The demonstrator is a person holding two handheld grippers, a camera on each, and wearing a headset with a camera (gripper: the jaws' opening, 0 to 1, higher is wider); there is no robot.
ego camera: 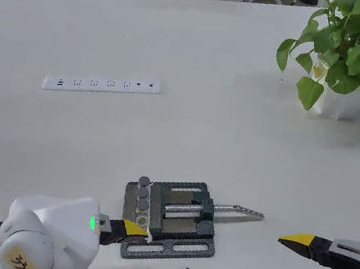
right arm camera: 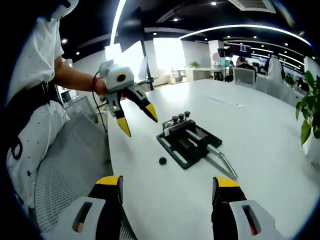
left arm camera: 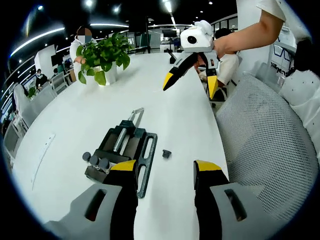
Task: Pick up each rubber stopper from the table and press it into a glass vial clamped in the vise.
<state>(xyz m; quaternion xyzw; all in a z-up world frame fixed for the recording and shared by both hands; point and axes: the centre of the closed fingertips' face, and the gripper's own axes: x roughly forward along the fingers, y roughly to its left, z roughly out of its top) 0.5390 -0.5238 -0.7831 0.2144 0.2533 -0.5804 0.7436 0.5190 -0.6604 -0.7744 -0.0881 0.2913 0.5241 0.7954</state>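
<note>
Illumination is bright and even, supplied by ceiling strip lights [right arm camera: 118, 20] at the top of both gripper views. The white desk [ego camera: 235, 137] carries only soft, faint shadows. The windows [right arm camera: 167, 52] are overexposed. The head view is sharp. The gripper views bend strongly toward their edges.

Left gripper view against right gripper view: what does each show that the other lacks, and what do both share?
Left gripper view: the right gripper, open, raised off the table. Right gripper view: the left gripper, open, raised near the vise. Both: the vise with three stoppered vials, one loose rubber stopper lying beside it, and the potted plant.
</note>
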